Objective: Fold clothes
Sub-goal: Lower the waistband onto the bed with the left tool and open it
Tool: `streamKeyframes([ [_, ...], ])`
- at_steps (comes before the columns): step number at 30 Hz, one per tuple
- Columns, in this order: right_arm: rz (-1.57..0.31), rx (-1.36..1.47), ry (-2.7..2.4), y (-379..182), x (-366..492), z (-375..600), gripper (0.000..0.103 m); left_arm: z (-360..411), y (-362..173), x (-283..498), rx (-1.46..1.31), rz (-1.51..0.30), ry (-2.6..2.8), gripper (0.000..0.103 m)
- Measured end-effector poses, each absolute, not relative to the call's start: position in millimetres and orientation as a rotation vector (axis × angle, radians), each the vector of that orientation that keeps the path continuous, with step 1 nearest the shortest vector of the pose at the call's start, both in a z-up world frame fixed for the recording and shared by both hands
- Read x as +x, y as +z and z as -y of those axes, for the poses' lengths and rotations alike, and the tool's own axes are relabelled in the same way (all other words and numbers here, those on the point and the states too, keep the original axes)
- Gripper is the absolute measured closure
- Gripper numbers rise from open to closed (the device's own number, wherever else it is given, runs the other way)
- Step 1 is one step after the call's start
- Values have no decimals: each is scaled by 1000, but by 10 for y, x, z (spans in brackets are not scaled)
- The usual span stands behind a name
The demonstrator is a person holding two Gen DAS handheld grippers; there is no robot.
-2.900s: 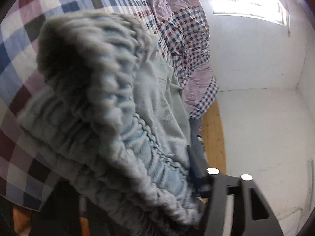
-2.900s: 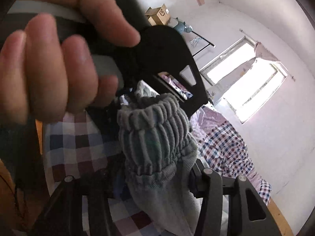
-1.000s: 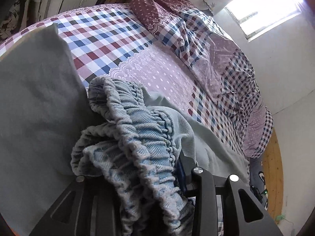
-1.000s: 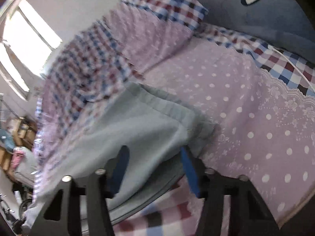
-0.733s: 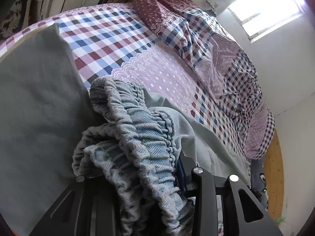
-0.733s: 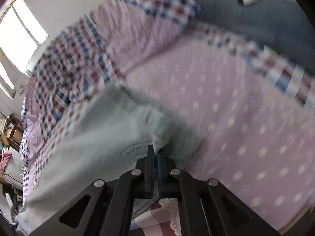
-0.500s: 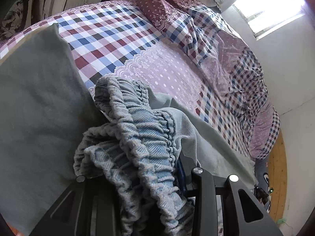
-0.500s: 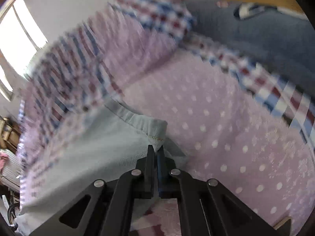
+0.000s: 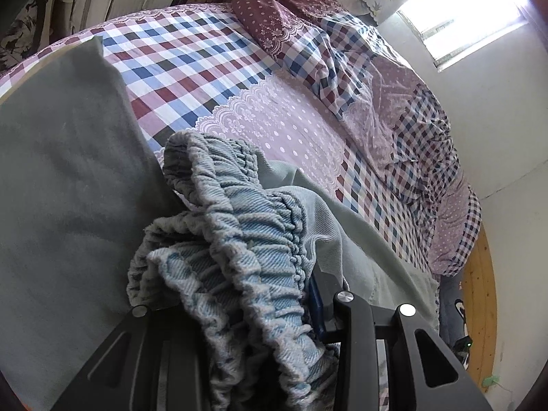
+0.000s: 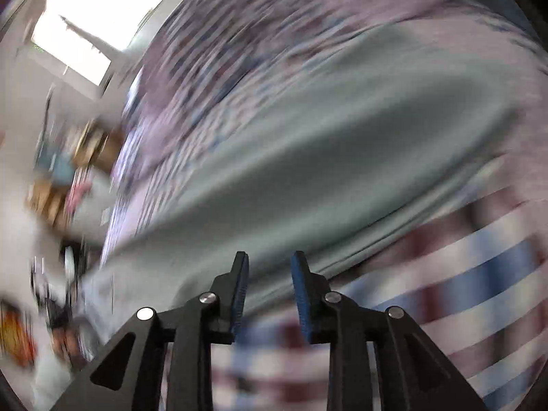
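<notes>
Trousers [image 9: 356, 253] of pale grey-green cloth, one pair, lie lengthwise on the bed [image 9: 212, 68], their long axis running from the gathered waistband [image 9: 239, 239] away toward the far leg end. The left gripper [image 9: 260, 311] is clamped on that waistband, which bunches up between its fingers and hides the gap. The right gripper [image 10: 268, 274] hangs over the leg cloth [image 10: 308, 157] with its fingers a little apart and nothing between them; the view is blurred, so whether they touch the fabric cannot be told. One darker grey cloth [image 9: 61, 171] shows at the left. Only the left gripper has hold; the right seems nearer the free length.
</notes>
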State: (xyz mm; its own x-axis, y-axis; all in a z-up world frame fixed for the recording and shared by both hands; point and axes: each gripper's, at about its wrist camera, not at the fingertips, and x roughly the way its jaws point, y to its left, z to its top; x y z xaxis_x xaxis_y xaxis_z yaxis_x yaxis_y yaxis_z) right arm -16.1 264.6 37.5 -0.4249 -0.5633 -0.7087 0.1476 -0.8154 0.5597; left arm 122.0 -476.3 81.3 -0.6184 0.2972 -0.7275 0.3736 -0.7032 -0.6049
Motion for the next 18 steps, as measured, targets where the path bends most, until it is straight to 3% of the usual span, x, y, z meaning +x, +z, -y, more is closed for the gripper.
streamKeyframes([
  [5, -142, 1094, -2339, 557, 314, -1714, 62, 4775, 813, 1246, 1349, -1205, -2528, 66],
  [16, -647, 928, -2400, 287, 647, -1194, 63, 4810, 793, 1272, 1344, -1221, -2551, 66],
  [17, -688, 914, -2397, 262, 673, -1153, 65, 4806, 796, 1269, 1345, -1216, -2550, 66],
  [18, -712, 914, -2381, 235, 682, -1136, 83, 4799, 804, 1266, 1346, -1206, -2551, 66],
])
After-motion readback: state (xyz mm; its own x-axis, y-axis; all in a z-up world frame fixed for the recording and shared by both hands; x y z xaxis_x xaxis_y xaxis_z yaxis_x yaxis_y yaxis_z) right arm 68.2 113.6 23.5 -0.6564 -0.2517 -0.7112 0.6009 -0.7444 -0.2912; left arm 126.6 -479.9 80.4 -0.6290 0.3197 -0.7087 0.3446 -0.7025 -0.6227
